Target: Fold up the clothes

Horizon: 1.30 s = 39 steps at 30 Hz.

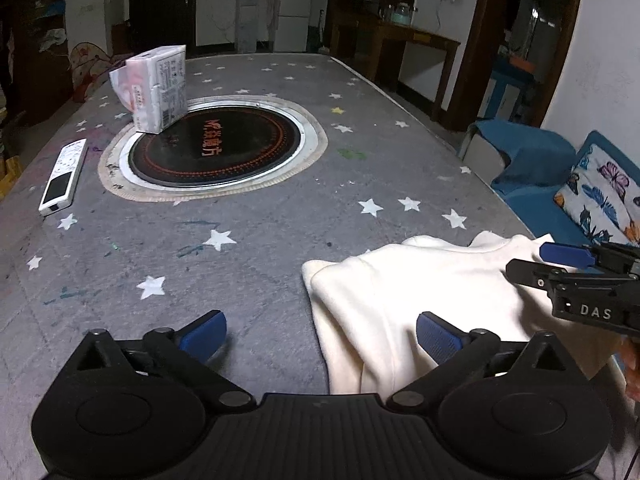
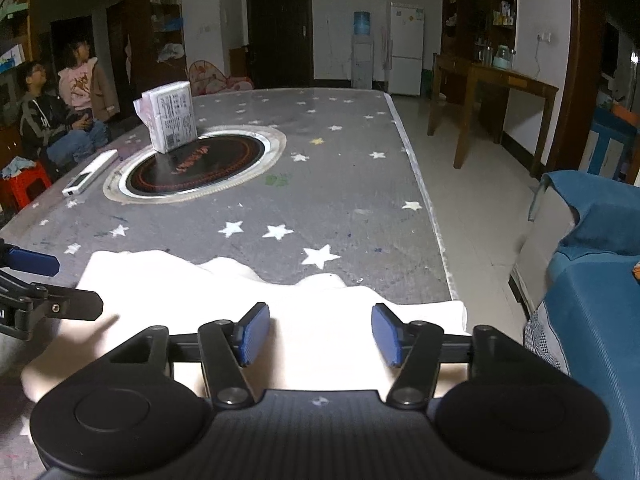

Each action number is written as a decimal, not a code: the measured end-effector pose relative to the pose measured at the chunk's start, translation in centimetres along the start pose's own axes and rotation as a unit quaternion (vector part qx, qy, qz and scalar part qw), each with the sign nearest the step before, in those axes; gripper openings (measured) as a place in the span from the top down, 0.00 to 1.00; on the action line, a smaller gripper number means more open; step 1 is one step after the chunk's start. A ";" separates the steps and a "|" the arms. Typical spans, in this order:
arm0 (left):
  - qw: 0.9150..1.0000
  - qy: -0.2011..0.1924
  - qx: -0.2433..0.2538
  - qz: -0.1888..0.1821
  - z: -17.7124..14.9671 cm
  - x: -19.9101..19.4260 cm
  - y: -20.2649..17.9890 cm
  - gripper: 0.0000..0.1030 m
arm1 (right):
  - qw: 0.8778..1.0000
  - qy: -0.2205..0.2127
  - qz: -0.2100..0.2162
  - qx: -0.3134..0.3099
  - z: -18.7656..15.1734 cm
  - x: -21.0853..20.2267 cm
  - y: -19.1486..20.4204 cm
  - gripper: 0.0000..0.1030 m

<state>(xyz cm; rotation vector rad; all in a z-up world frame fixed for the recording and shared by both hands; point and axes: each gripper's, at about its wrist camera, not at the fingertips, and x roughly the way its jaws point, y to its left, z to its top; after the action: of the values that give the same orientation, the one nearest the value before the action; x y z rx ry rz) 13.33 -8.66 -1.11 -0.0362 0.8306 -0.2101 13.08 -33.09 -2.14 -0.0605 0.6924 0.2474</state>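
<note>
I judge the folding well along but not finished: the cream garment (image 1: pixel 420 292) lies on the near right corner of the table (image 1: pixel 280 220) in a compact bundle, with at least one layer turned over another at its left edge, though its far edge is lumpy and uneven (how many folds are in it I cannot tell). My left gripper (image 1: pixel 320 334) has its jaws wide and grips nothing, one pad over bare cover and the other above the bundle's left part. My right gripper (image 2: pixel 318 334) also has its jaws spread wide and empty, above the middle of the cloth. A last fold or a smoothing of that far edge seems to be what is left. The table wears a grey cover printed with stars, with a round black heating plate (image 1: pixel 214 150) set in its middle; a tissue pack (image 1: pixel 158 88) stands on the plate's rim and a white remote control (image 1: pixel 64 176) lies left of it. Beyond are a white fridge (image 2: pixel 406 48), a water dispenser (image 2: pixel 362 52), a wooden side table (image 2: pixel 492 100), a blue sofa (image 2: pixel 592 280) and two seated people (image 2: pixel 60 108).
</note>
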 end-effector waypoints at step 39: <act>0.996 -0.057 0.021 0.068 -9.5 -4.4 3.2 0.00 | 1.000 -0.027 0.000 0.004 -7.4 -8.5 5.4 0.26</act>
<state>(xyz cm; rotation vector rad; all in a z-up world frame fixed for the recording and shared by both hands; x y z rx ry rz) 4.02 -4.16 -4.65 0.0469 0.7120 -0.0964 0.85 -30.65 -2.24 -0.0458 0.6390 0.2462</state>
